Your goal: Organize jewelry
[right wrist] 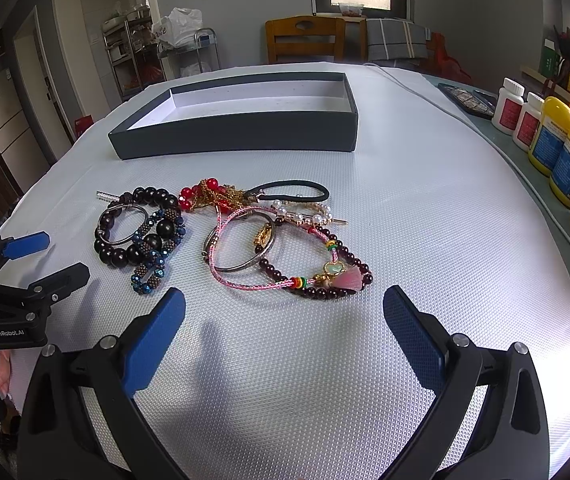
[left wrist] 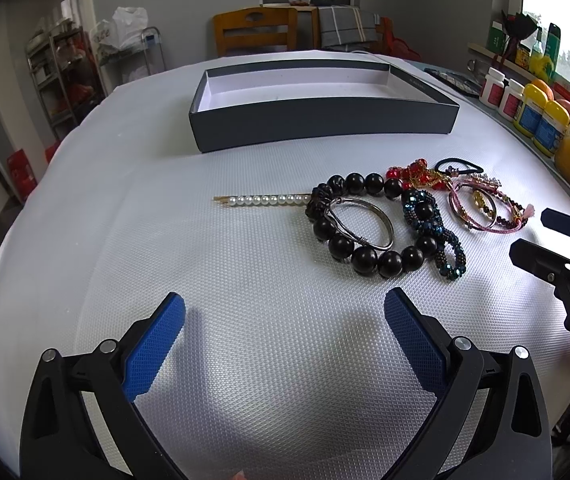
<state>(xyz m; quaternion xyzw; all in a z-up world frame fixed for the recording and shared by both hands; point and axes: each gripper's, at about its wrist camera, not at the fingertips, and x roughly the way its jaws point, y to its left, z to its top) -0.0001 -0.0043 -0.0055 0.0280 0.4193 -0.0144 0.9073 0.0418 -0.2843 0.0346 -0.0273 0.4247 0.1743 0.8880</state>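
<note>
Both grippers hang just above the counter with their blue pads spread wide and nothing between them. The right gripper (right wrist: 284, 322) is the closer of the two to any jewelry: straight ahead of it, almost at the fingertips, lies the dark garnet-bead bracelet (right wrist: 327, 276) with its pink tassel and heart charm, tangled with a pink cord loop and lying against a plain metal bangle (right wrist: 241, 242). The bracelet's loop runs roughly across the gripper's line of sight, so a short forward reach looks enough to straddle its near edge.

The left gripper (left wrist: 285, 322) sits further back from its side of the pile. Ahead of it and off to its right is the big black-bead bracelet (left wrist: 365, 224), with a thin silver bangle (left wrist: 359, 222) resting inside its ring and a blue beaded chain (left wrist: 435, 232) touching its right side. Further left, a pearl hair pin (left wrist: 263, 200) lies with its long axis across the view, one end tucked against the black beads.

Behind the whole pile, well apart from it, the open dark gray box (left wrist: 321, 124) stands with nothing in it that I can see, its long side facing both grippers. A red bead strand (right wrist: 201, 194) and a black hair tie (right wrist: 291, 192) lie at the back of the pile, nearest the box.

My guess is the right gripper takes the garnet bracelet first; the tangle with the pink cord could drag neighbours along.
</note>
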